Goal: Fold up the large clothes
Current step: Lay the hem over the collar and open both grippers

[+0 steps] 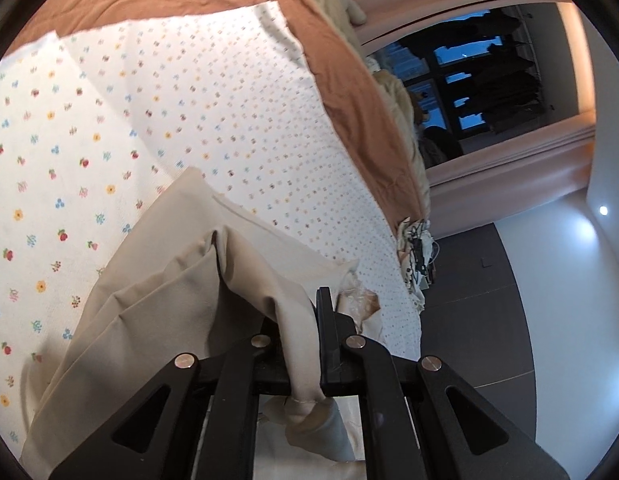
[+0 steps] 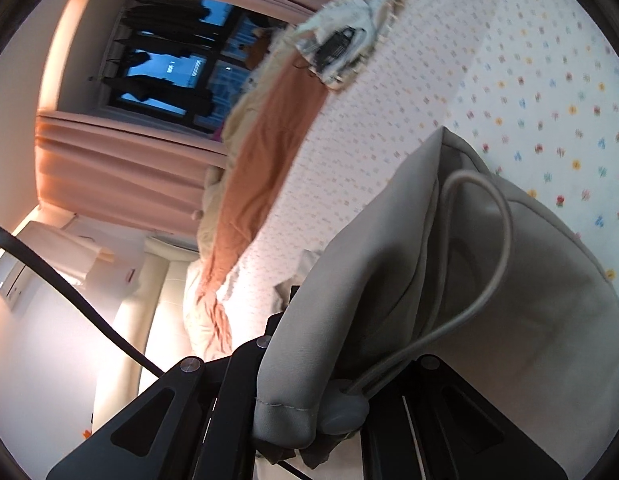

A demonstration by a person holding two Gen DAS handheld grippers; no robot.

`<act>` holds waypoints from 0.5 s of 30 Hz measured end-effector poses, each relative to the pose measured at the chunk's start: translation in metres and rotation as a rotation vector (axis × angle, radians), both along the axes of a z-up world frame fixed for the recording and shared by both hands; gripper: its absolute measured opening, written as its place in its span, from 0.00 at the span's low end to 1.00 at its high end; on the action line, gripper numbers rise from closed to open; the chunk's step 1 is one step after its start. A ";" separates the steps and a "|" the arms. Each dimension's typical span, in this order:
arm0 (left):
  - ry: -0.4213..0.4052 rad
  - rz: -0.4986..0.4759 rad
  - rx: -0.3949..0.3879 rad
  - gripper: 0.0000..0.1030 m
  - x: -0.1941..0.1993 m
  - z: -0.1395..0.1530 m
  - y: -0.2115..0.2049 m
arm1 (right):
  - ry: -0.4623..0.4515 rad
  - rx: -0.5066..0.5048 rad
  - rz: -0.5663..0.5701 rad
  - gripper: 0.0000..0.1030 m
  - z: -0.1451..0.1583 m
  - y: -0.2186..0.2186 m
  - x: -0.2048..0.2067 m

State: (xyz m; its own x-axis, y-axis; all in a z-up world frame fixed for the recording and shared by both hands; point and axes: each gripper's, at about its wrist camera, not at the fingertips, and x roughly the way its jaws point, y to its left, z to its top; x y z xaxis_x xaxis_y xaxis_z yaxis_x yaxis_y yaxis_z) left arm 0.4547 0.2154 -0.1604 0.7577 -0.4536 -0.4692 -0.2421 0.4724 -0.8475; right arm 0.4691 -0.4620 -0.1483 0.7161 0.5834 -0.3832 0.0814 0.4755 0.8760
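Left hand-held gripper (image 1: 299, 344): I see it clenched on the beige garment (image 1: 161, 280)
Right hand-held gripper (image 2: 309, 360): clenched on the same garment's (image 2: 489, 272) edge
Garment: hangs over the flowered bed (image 1: 89, 140)

My left gripper (image 1: 305, 320) is clamped tight on beige cloth (image 1: 157, 292) — my right gripper (image 2: 305, 320) likewise, both angled downward, jaws nearly together.

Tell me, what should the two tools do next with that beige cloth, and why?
Probably lower it onto the white flowered bedsheet and spread it flat. The left tool and right tool are both shut on the beige fabric garment, which hangs bunched above the bed, its grey drawstring cord looping loose.
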 end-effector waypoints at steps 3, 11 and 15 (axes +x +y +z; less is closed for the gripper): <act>0.023 -0.005 -0.027 0.23 0.004 -0.014 0.000 | 0.018 -0.013 0.005 0.27 0.000 0.009 0.002; 0.006 0.021 -0.024 0.79 -0.014 -0.013 -0.001 | -0.003 -0.088 0.056 0.79 0.029 0.036 -0.017; 0.003 0.042 0.006 0.79 -0.030 -0.003 0.005 | -0.019 -0.164 0.087 0.79 0.051 0.051 -0.035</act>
